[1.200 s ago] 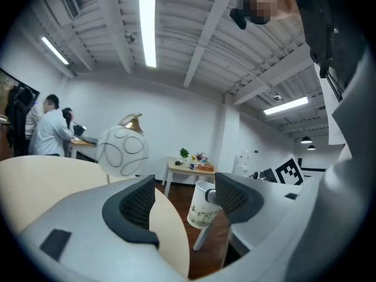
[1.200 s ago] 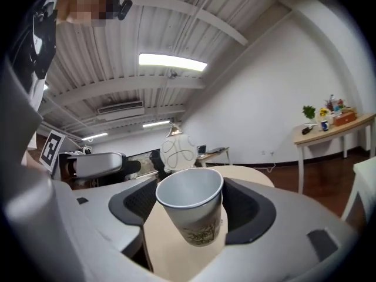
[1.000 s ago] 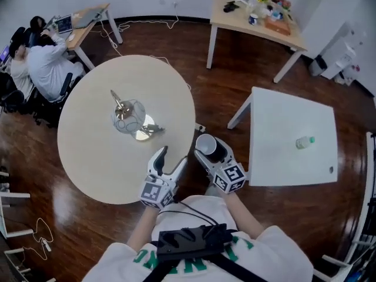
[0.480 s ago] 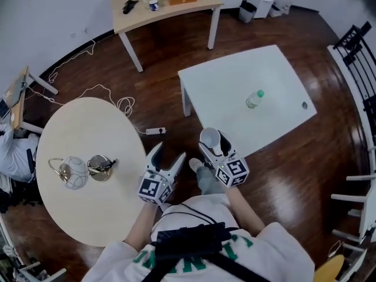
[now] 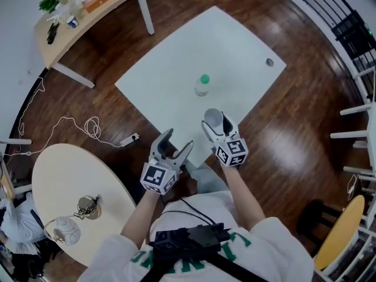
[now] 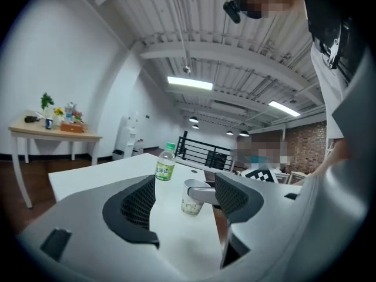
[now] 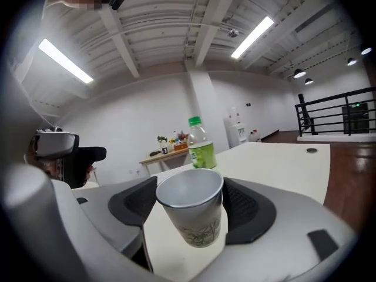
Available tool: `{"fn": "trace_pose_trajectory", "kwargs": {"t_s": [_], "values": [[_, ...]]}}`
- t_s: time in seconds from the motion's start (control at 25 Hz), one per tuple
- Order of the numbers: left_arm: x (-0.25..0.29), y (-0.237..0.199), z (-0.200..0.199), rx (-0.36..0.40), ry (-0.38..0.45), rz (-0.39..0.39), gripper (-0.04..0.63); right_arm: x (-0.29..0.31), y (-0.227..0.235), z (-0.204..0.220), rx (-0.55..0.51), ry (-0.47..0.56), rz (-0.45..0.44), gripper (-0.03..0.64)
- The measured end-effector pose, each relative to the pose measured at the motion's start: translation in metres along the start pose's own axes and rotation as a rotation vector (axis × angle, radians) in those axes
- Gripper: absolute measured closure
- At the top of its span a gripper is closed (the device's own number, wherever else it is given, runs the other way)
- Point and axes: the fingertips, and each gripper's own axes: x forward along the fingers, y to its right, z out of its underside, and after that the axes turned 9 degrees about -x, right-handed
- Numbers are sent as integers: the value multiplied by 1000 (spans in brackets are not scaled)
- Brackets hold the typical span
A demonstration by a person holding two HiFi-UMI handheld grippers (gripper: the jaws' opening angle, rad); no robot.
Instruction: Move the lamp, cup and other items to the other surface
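A white paper cup (image 5: 212,116) with a green print stands upright between the jaws of my right gripper (image 5: 215,122), which is shut on it; the cup (image 7: 194,213) fills the right gripper view. The cup hangs over the near corner of the white square table (image 5: 176,69). A green-capped bottle (image 5: 202,85) stands on that table just beyond the cup, and the same bottle (image 7: 201,144) shows in the right gripper view. My left gripper (image 5: 178,140) is open and empty, left of the cup by the table's edge. The lamp (image 5: 64,232) and a metal item (image 5: 87,205) sit on the round beige table (image 5: 53,175), lower left.
A power strip (image 5: 130,138) and cables lie on the wooden floor between the two tables. A wooden table (image 5: 88,7) with plants stands at top left. Black railing (image 5: 346,22) and white chairs (image 5: 355,137) line the right side. A small round fitting (image 5: 269,61) sits in the white table's top.
The view has swung from the round table to the white table. Both grippers have travelled with it and now reach the white table's near corner, the cup still in the right one.
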Motion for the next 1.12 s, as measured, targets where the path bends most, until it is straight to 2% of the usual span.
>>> {"fn": "trace_pose_trajectory", "kwargs": {"t_s": [0.16, 0.24, 0.36, 0.56, 0.6, 0.72, 1.0, 1.12], "values": [[54, 18, 2, -7, -50, 77, 291, 14, 49, 10, -14, -15, 52, 259], [70, 25, -4, -35, -74, 93, 291, 22, 67, 13, -22, -16, 77, 256], [76, 20, -1, -36, -84, 91, 291, 33, 85, 19, -39, -15, 120, 249], [65, 14, 6, -67, -108, 56, 291, 48, 87, 49, -28, -61, 121, 241], [61, 12, 7, -68, -110, 50, 291, 50, 85, 53, -16, -69, 114, 208], [49, 10, 5, -68, -105, 33, 291, 51, 81, 59, -22, -89, 134, 188], [3, 17, -14, -55, -35, -7, 291, -3, 65, 41, -43, -69, 199, 181], [-26, 13, -12, -13, -3, -38, 291, -32, 53, 27, -33, -48, 203, 181]]}}
